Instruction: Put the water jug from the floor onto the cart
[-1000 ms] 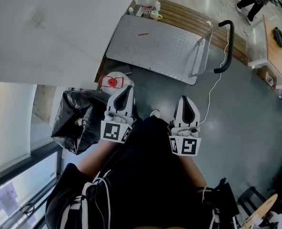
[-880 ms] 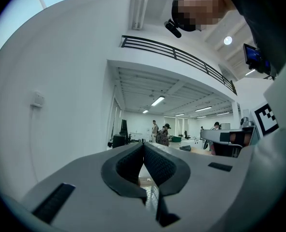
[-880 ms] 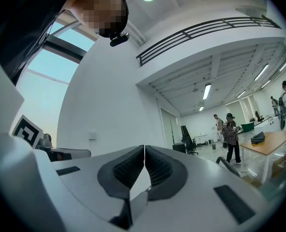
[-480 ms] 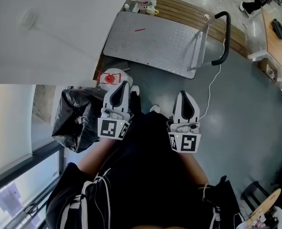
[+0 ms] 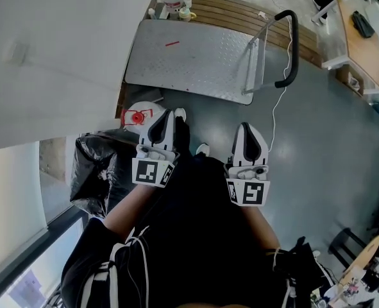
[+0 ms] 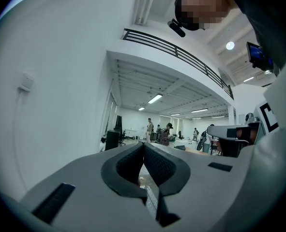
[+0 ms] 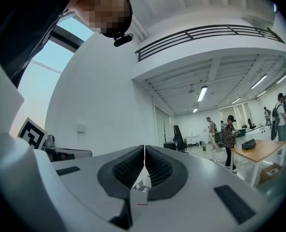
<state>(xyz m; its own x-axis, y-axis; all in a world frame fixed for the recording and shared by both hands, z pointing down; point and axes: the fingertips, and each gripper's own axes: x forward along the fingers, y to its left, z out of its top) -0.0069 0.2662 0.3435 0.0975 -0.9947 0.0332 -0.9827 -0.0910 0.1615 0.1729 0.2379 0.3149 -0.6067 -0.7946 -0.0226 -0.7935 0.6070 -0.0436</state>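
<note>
Jug not yet lifted.
The white red-capped water jug [image 5: 140, 114] stood on the floor near the silver flatbed cart [image 5: 189, 59]; left gripper [image 5: 165, 115] and right gripper [image 5: 248, 129] were closed, empty.

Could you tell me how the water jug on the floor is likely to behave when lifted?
The water jug looks bulky and round-shouldered, so probably heavy if full; its fill level is not visible. Its smooth curved surface may slip between jaws. The red cap seems in place, so spilling looks unlikely.
</note>
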